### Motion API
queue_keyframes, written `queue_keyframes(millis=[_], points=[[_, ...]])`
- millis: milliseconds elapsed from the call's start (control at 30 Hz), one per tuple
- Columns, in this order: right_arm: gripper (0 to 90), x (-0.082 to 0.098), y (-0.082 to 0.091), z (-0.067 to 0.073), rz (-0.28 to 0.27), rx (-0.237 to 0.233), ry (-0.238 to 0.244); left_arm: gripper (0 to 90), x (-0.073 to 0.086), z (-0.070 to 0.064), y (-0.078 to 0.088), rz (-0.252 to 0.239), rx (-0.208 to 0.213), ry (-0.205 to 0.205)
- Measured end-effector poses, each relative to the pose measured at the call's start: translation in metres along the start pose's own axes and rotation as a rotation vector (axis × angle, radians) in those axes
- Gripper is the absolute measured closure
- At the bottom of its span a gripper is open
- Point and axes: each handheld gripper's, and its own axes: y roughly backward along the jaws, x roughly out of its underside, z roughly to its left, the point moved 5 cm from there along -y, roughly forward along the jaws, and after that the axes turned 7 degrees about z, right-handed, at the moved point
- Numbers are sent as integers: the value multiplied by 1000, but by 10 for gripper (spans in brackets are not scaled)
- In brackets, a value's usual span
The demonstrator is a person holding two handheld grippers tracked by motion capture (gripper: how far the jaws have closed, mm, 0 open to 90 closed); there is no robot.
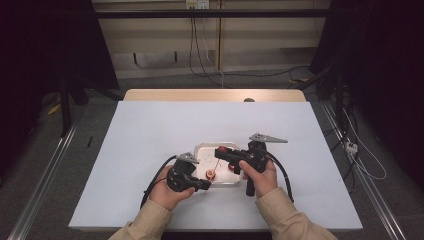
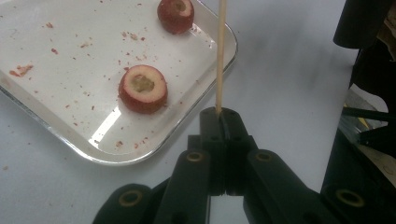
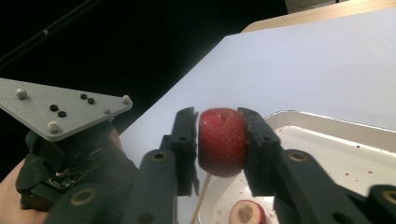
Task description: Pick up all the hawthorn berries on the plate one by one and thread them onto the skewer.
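A shallow white tray (image 1: pixel 201 148) lies on the table between my hands. My left gripper (image 2: pixel 224 116) is shut on the lower end of a thin wooden skewer (image 2: pixel 220 51), which stands up over the tray's corner. Two cored red fruit pieces (image 2: pixel 143 88) (image 2: pixel 175 14) lie in the tray (image 2: pixel 140 156). My right gripper (image 3: pixel 219 121) is shut on a third red fruit piece (image 3: pixel 223 149), held above the tray (image 3: pixel 327 140). The skewer (image 3: pixel 201 200) rises toward this piece from below. In the high view the left gripper (image 1: pixel 206 186) sits at the tray's near edge and the right gripper (image 1: pixel 221 152) over it.
Red crumbs and juice smears dot the tray floor. The white table top (image 1: pixel 150 130) spreads wide to the left, right and back of the tray, with a wooden strip (image 1: pixel 215 95) along its far edge. Beside the right gripper's jaws is the left gripper's grey plate (image 3: pixel 60 112).
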Motion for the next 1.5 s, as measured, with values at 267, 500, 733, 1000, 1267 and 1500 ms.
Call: queue_keyframes(millis=[267,500,733,1000,1267,1500], points=[[729,-1,1,4,-15,19,18,900,-3,-4,4,-28,-44,1],[731,0,3,3,-32,11,-16,900,-4,-3,4,-68,-31,29],[731,14,-6,9,81,-56,-46,900,-17,-6,16,-176,-4,72],[728,11,-18,17,52,-21,25,900,-11,1,18,-186,-19,67],[505,7,-16,15,25,-15,20,900,-7,7,19,-174,-29,99],[333,-1,-2,1,-3,52,18,900,-4,11,20,-159,-44,103]])
